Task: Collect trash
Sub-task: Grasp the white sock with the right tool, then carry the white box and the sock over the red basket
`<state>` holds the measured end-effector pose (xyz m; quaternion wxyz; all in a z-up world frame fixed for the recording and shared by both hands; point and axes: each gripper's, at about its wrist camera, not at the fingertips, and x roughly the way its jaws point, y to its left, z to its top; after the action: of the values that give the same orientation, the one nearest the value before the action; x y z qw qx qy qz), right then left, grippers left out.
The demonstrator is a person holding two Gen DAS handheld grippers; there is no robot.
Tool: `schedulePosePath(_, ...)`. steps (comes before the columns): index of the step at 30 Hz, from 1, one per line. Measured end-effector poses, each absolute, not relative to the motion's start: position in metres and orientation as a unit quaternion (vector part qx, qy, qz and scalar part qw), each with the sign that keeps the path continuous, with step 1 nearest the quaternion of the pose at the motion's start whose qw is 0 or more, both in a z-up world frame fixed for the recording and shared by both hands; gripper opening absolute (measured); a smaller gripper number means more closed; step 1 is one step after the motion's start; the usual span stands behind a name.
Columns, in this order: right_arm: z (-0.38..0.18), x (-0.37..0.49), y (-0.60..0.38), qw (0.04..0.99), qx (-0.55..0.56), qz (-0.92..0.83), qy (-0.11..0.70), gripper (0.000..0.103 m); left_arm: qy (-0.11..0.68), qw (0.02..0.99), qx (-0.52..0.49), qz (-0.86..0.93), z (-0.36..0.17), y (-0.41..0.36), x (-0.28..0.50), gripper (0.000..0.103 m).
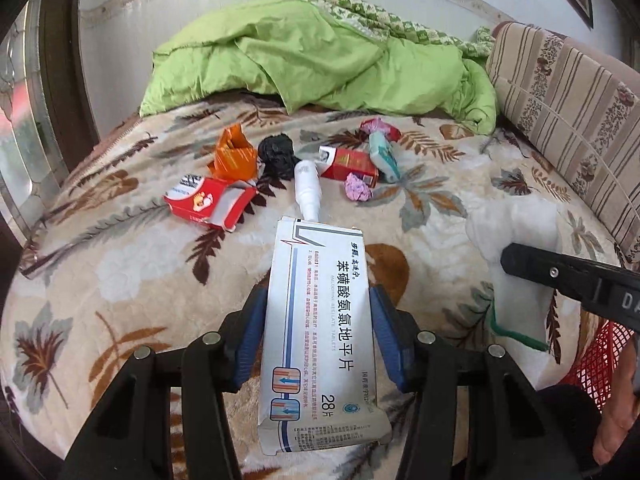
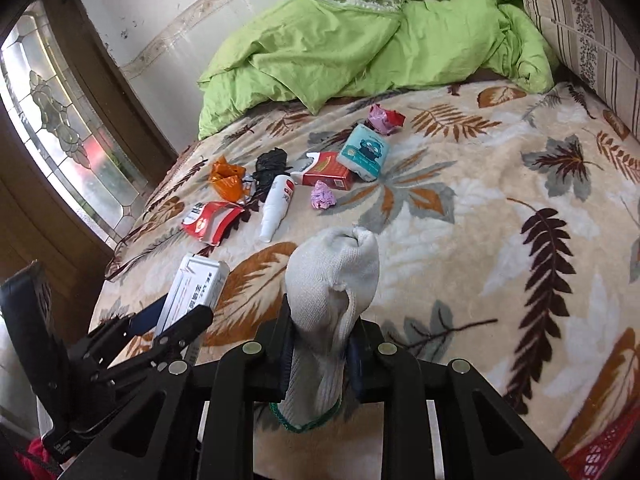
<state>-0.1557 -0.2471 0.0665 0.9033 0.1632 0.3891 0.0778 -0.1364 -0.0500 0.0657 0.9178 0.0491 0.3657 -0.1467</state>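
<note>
Left gripper [image 1: 318, 320] clamped on medicine box [image 1: 320, 332], long axis along fingers; right gripper [image 2: 320, 344] clamped on white sock [image 2: 334, 280]. Remaining trash mid-bed, ahead: spray bottle [image 1: 306, 184] nearest left gripper, axis toward it.

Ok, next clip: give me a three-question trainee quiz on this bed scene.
1. True or false: the left gripper holds a white pill box.
2. What does the right gripper grip? A) bottle B) sock C) wrapper
3. Which item lies between the red box and the orange wrapper: the black wad or the tissue pack?

Key: 1 true; 2 B, the sock; 3 the black wad.
</note>
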Motion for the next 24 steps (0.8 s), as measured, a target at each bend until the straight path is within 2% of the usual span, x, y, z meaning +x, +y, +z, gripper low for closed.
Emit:
schedulePosePath(11, 0.088, -0.194, -0.251, 0.911, 0.166, 0.081, 0.368, 0.023, 0.326, 0.933, 0.084, -0.127, 0.091, -0.059, -0.165, 0.051)
schedulePosePath(24, 0.095, -0.201, -0.249, 0.914, 0.162, 0.081, 0.362, 0.023, 0.326, 0.934, 0.09, -0.119, 0.094, -0.055, -0.17, 0.051)
